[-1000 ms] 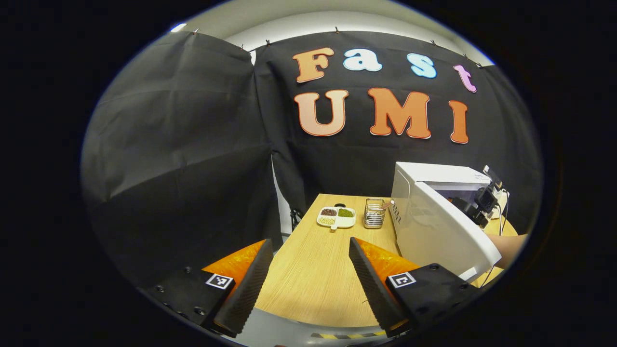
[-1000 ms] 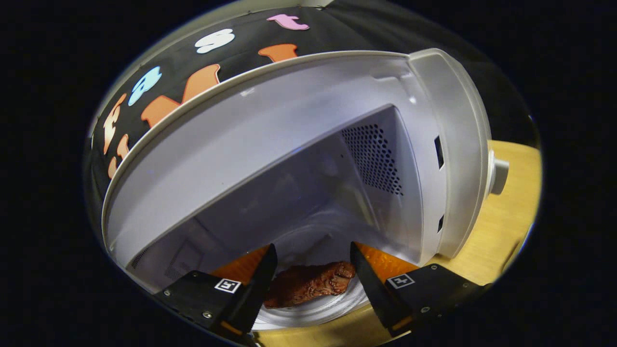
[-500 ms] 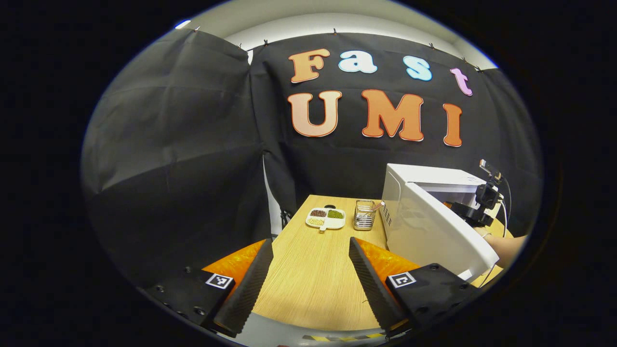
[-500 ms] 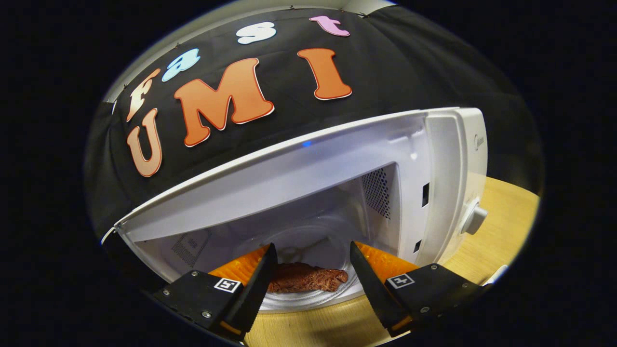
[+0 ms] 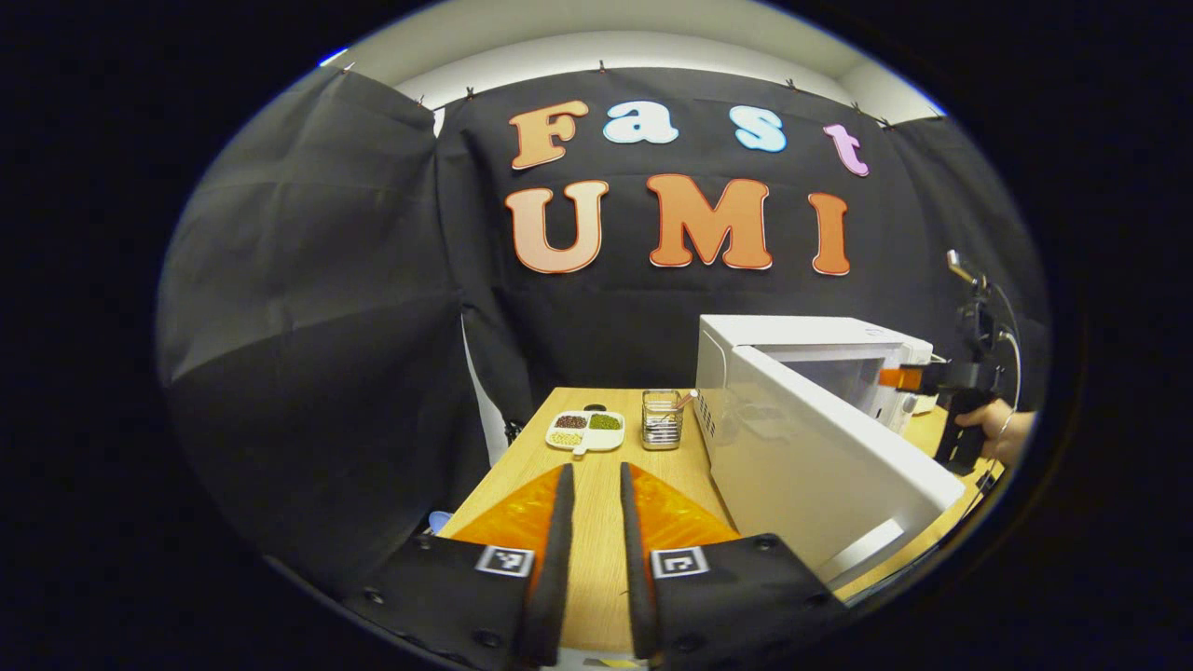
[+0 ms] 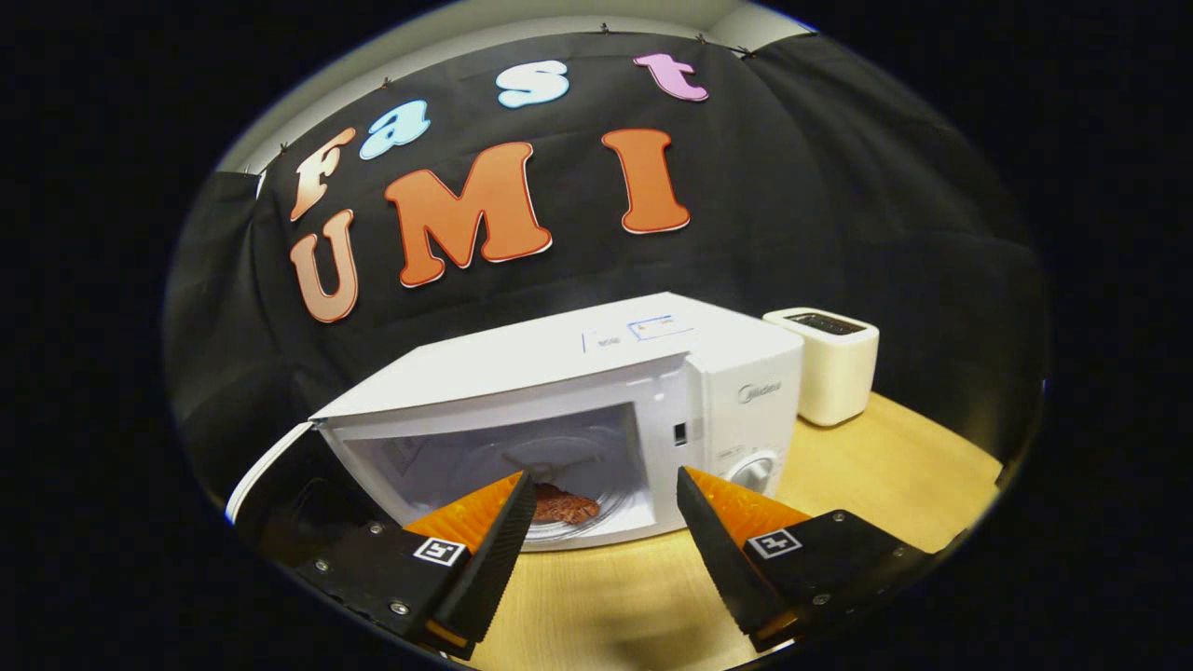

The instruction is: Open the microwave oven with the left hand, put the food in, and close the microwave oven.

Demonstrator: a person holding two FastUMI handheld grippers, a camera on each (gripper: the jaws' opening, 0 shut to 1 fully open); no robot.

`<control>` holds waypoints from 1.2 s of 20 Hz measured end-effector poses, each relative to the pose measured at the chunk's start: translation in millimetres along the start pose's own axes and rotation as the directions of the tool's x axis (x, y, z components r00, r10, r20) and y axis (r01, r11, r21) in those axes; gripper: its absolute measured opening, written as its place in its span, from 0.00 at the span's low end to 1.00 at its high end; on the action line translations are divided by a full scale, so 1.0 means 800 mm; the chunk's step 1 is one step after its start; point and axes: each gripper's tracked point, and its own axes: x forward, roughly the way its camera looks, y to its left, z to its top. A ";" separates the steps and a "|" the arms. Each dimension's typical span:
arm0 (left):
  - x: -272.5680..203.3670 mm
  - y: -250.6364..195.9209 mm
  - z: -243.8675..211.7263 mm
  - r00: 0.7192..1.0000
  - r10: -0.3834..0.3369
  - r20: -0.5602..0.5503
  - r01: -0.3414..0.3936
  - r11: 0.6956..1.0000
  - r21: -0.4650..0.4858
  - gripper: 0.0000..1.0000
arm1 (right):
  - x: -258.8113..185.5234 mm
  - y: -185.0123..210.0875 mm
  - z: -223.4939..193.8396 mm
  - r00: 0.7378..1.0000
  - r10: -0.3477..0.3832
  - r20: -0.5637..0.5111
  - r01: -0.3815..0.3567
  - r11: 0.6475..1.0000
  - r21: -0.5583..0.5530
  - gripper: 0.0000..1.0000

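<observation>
Microwave oven (image 6: 596, 401) now stands well clear of the right gripper (image 6: 604, 536), which a second ago reached into the cavity and has since drawn back over the desk (image 6: 867, 485); its fingers remain spread wide and hold nothing. The food (image 6: 565, 505), a brown piece, lies on the turntable inside the open cavity, so the loading step looks done. In the left gripper view the door (image 5: 820, 466) hangs open toward the camera, and the right gripper, held in a hand (image 5: 1002, 431), sits beyond it. The left gripper (image 5: 595, 559) has narrowed from a wide spread to nearly pressed together, pinching nothing, above the desk just beside the door. What likely remains is swinging the door shut.
</observation>
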 end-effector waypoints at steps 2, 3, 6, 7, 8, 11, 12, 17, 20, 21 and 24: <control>0.003 -0.020 -0.008 0.999 -0.052 0.002 0.052 0.999 -0.010 0.05 | -0.024 -0.030 0.024 1.000 -0.017 0.018 0.017 1.000 -0.023 0.95; 0.010 -0.034 -0.012 0.997 -0.083 0.006 0.083 0.996 -0.027 0.04 | -0.035 -0.043 0.037 0.999 -0.023 0.026 0.024 0.999 -0.030 0.95; 0.010 -0.057 -0.030 0.990 -0.138 -0.014 0.136 0.989 -0.065 0.02 | -0.065 -0.078 0.074 0.997 -0.044 0.061 0.046 0.998 -0.044 0.95; 0.009 -0.067 -0.033 0.989 -0.150 -0.016 0.149 0.987 -0.057 0.04 | -0.074 -0.089 0.084 0.996 -0.048 0.071 0.052 0.998 -0.046 0.94; 0.010 -0.080 -0.032 0.986 -0.166 -0.014 0.166 0.985 -0.043 0.02 | -0.081 -0.097 0.092 0.995 -0.045 0.084 0.049 0.997 -0.051 0.94; 0.012 -0.119 -0.044 0.976 -0.217 -0.032 0.217 0.976 -0.003 0.04 | -0.090 -0.131 0.103 0.993 -0.064 0.095 0.072 0.994 -0.078 0.94; 0.012 -0.131 -0.044 0.972 -0.235 -0.033 0.235 0.972 0.000 0.04 | -0.093 -0.139 0.109 0.993 -0.070 0.097 0.078 0.994 -0.079 0.94; 0.016 -0.185 -0.031 0.955 -0.295 -0.020 0.294 0.955 -0.024 0.04 | -0.101 -0.174 0.136 0.990 -0.101 0.102 0.107 0.993 -0.052 0.94; 0.021 -0.223 -0.028 0.942 -0.335 -0.028 0.335 0.942 -0.007 0.04 | -0.106 -0.195 0.149 0.991 -0.108 0.074 0.110 0.993 -0.031 0.95; 0.023 -0.235 -0.027 0.937 -0.349 -0.029 0.349 0.937 -0.003 0.04 | -0.108 -0.201 0.153 0.992 -0.104 0.068 0.106 0.994 -0.026 0.95; 0.034 -0.275 -0.022 0.924 -0.382 -0.030 0.382 0.924 0.007 0.04 | -0.113 -0.228 0.172 0.991 -0.117 0.073 0.119 0.992 -0.035 0.94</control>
